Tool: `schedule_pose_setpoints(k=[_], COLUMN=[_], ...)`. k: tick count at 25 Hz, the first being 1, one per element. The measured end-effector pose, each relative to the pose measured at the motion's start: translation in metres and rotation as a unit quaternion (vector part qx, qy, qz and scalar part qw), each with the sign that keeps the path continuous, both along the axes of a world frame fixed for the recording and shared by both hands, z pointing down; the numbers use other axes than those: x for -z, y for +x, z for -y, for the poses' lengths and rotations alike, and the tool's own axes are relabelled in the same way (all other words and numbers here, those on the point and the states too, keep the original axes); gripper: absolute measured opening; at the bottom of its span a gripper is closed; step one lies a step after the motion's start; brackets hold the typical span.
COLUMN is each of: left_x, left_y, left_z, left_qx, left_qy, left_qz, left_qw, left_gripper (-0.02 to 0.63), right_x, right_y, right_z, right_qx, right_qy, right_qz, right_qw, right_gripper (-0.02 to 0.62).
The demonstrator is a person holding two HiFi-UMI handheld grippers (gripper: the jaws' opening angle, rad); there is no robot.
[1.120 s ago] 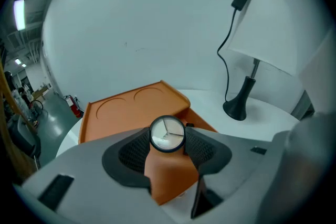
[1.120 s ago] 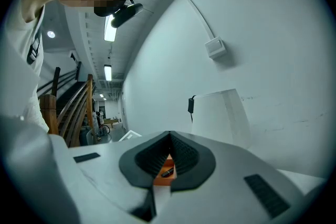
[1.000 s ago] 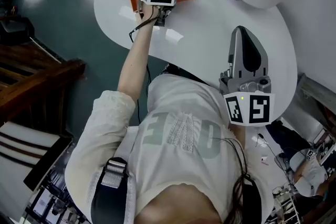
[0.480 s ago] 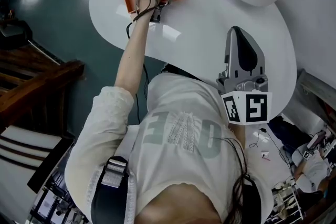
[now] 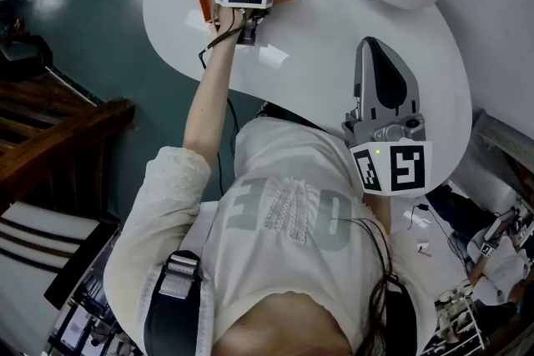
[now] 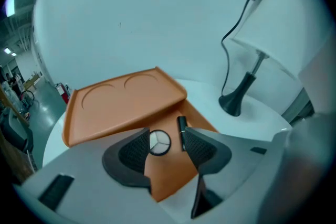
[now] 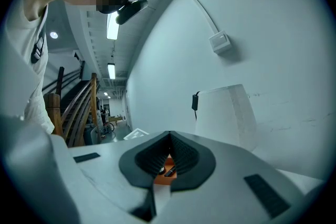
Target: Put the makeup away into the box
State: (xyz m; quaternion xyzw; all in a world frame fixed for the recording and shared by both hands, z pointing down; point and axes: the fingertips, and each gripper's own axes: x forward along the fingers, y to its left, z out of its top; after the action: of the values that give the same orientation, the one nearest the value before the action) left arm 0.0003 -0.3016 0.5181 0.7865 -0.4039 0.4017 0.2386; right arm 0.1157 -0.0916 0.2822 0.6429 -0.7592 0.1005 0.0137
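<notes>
Evidently the round compact (image 6: 159, 142) and black makeup stick (image 6: 182, 126) are lying inside the orange box (image 6: 170, 178) at the surface's (image 5: 334, 54) far edge, beneath the left gripper's (image 6: 165, 147) parted, empty jaws. Both are probably handling light, stiff and slick, so pinching across the compact's rim is looking safest. The right gripper (image 7: 167, 157) is hanging closed and empty.

This looks like a home corner staged inside a big hall or lab, not a lived-in house. A round white surface (image 5: 334, 37) carries a lamp (image 6: 265, 23) and stands against a plain white wall (image 6: 131, 8), where a switch box (image 7: 220, 42) and its cable (image 7: 197, 5) run bare. Around it are a glossy teal floor (image 5: 75, 29) and a wooden staircase (image 7: 86, 107), and strip lights (image 7: 112, 26) on the ceiling lead down a long open hall.
</notes>
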Motion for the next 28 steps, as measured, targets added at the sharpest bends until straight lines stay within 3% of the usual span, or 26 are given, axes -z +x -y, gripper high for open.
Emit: schedule_pose_setpoints(k=[3, 4, 5, 9, 13, 15, 18, 23, 25, 27, 28], left_x=[0.057, 0.078, 0.096, 0.156, 0.204, 0.215, 0.217, 0.216, 0.205, 0.179, 0.162], left_y=[0.007, 0.007, 0.003, -0.023, -0.05, -0.061, -0.071, -0.083, -0.09, -0.098, -0.102], left_z=[-0.021, -0.027, -0.033, -0.067, -0.1, -0.111, -0.115, -0.113, -0.111, -0.108, -0.108], left_qx=[-0.012, -0.007, 0.005, 0.037, 0.062, 0.075, 0.091, 0.1, 0.105, 0.107, 0.109], left_qy=[0.077, 0.107, 0.132, 0.198, 0.261, 0.27, 0.256, 0.264, 0.257, 0.228, 0.206], left_qz=[-0.069, -0.094, -0.112, -0.152, -0.188, -0.196, -0.214, -0.202, -0.179, -0.149, -0.143], left_qw=[0.9946, 0.9898, 0.9849, 0.9677, 0.9446, 0.9397, 0.9382, 0.9378, 0.9439, 0.9561, 0.9619], left_gripper=[0.195, 0.132, 0.018, 0.006, 0.006, 0.006, 0.006, 0.006, 0.006, 0.007, 0.097], right_x=[0.005, 0.006, 0.008, 0.01, 0.011, 0.013, 0.014, 0.006, 0.003, 0.001, -0.001], right_y=[-0.006, -0.009, -0.012, -0.025, -0.042, -0.051, -0.061, -0.073, -0.075, -0.077, -0.078], right_z=[0.007, 0.009, 0.011, 0.019, 0.031, 0.036, 0.039, 0.043, 0.044, 0.044, 0.043], right_qx=[0.01, 0.017, 0.024, 0.044, 0.052, 0.059, 0.07, 0.085, 0.088, 0.091, 0.092], right_qy=[0.011, 0.015, 0.018, 0.024, 0.025, 0.029, 0.033, 0.024, 0.019, 0.014, 0.01], right_qz=[0.008, 0.011, 0.014, 0.017, 0.012, 0.01, 0.012, 0.013, 0.015, 0.014, 0.013], right_qw=[1.0, 1.0, 0.999, 0.999, 0.998, 0.998, 0.997, 0.996, 0.996, 0.996, 0.996], right_gripper=[0.005, 0.005, 0.005, 0.005, 0.005, 0.005, 0.005, 0.005, 0.005, 0.005, 0.005])
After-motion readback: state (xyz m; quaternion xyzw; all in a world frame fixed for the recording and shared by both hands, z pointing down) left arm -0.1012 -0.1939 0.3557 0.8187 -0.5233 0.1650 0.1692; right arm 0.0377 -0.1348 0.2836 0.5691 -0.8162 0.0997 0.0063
